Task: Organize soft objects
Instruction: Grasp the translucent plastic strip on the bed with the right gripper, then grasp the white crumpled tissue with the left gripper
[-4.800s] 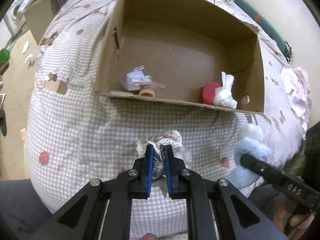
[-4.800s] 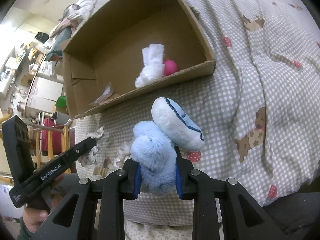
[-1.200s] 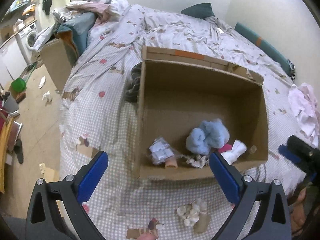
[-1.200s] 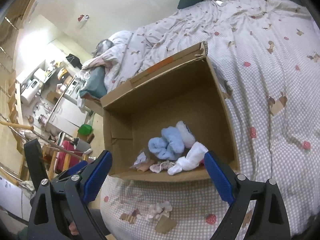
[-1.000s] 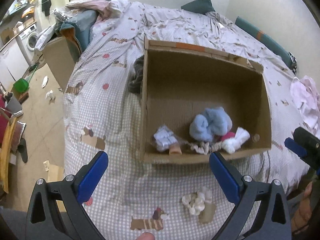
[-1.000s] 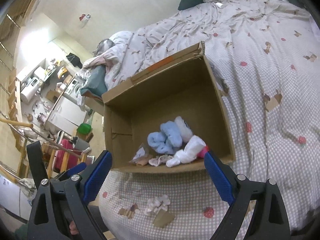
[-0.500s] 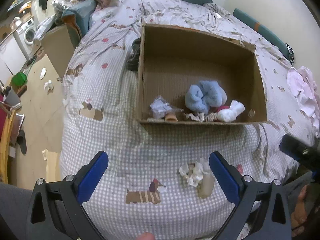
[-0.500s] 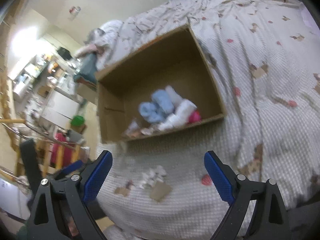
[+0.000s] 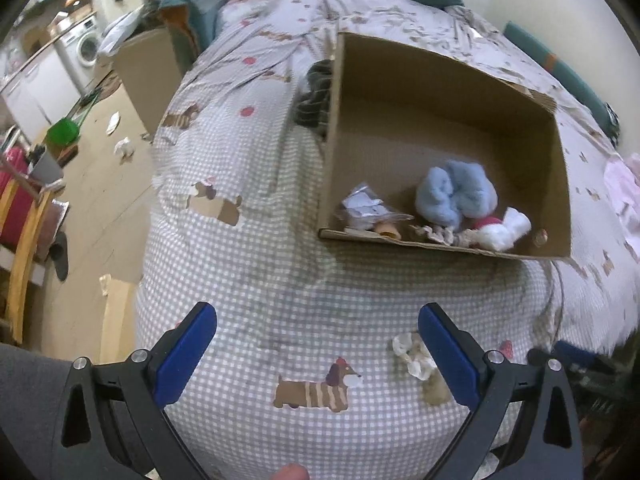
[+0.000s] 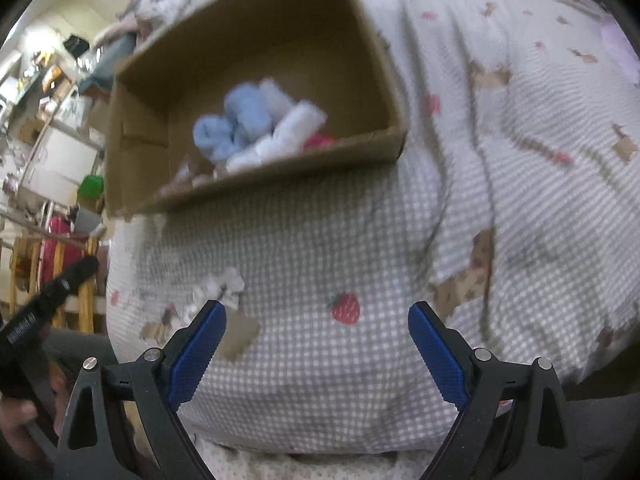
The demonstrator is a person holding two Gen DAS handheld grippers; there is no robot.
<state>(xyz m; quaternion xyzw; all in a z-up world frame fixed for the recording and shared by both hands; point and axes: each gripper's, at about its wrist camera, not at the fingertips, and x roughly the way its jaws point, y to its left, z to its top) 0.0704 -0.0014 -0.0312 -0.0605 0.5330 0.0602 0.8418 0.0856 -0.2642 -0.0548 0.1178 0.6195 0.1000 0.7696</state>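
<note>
Left wrist view: we record our left gripper (image 9: 318,350) spread wide, holding nothing, above the gingham bedspread (image 9: 260,288). Sharp here only: cardboard box (image 9: 400,242) holding a fluffy blue plush (image 9: 456,194), crinkled plastic packet (image 9: 362,206) and white cloth roll (image 9: 508,230); a lace bow (image 9: 414,356) lies outside.

Right wrist view, blurred: our right gripper (image 10: 318,346), equally wide and empty, plus a strawberry print (image 10: 346,308).

Right wrist view is smearing with motion blur — the brown cardboard box (image 10: 256,92) and its fluffy blue plush toy (image 10: 232,128) are losing detail. Crumpled white lace piece (image 9: 412,354) is sitting partly hidden behind the left gripper's blue finger (image 9: 448,360).
</note>
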